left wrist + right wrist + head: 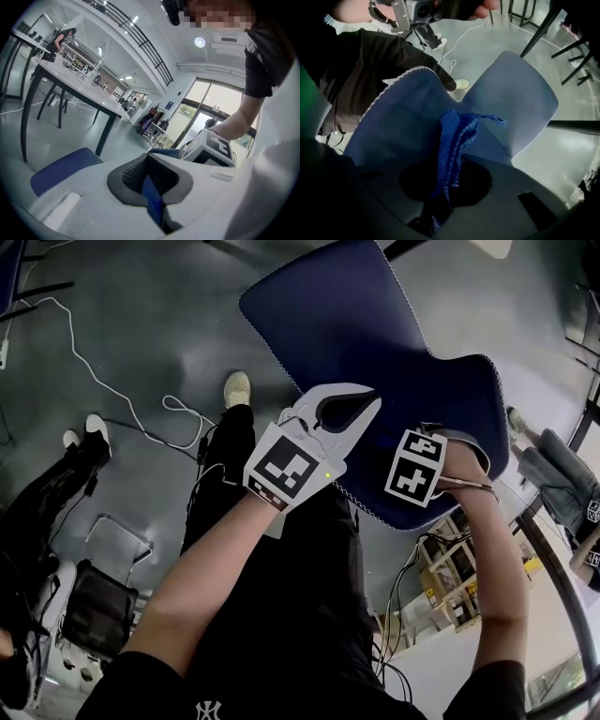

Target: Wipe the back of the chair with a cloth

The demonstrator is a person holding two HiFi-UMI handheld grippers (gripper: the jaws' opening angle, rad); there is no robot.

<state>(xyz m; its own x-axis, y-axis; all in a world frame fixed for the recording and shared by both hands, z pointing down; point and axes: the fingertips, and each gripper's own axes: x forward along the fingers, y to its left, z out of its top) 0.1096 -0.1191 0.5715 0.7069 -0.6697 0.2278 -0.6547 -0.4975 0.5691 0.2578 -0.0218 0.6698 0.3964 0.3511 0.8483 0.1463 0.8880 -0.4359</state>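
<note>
The blue chair (pixel 328 315) is right in front of me, seen from above, its white-stitched back (pixel 450 399) nearest. My white left gripper (pixel 352 418) is shut on the top edge of the back; a strip of the blue chair (pixel 152 199) shows between the jaws of the left gripper (pixel 152 187). My right gripper (pixel 427 442) sits just to its right, mostly hidden behind its marker cube (pixel 415 468). In the right gripper view the right gripper (pixel 445 187) is shut on a bunched blue cloth (pixel 454 140), which lies against the chair back (pixel 393 122).
A white cable (pixel 94 371) trails over the grey floor on the left. A seated person's legs (pixel 56 484) and a black bag (pixel 94 610) are at left, another person (pixel 562 474) at right. A long table (pixel 79 89) stands beyond the chair, a wooden rack (pixel 450 587) at lower right.
</note>
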